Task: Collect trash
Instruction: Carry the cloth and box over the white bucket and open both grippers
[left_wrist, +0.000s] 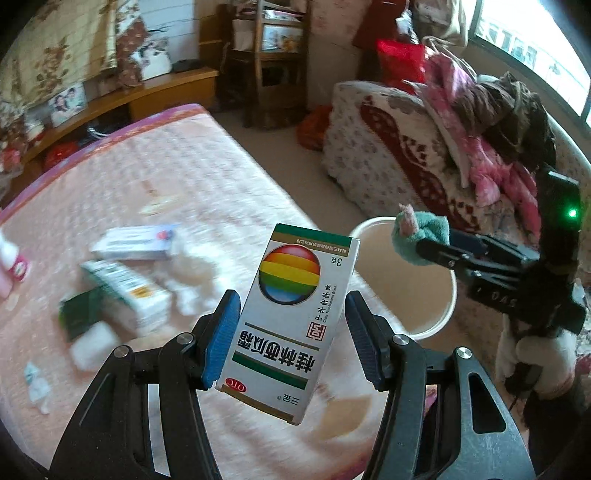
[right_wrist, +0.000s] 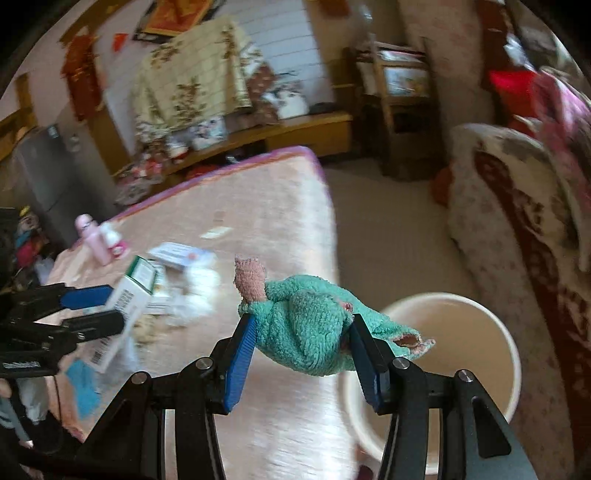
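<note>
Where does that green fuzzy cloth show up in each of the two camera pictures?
Left wrist view: the cloth is at right of centre, pinched at the tip of the right gripper, above the bucket.
Right wrist view: the cloth is in the middle, clamped between the blue pads.
Shared landmark: the cream bucket beside the pink bed.
</note>
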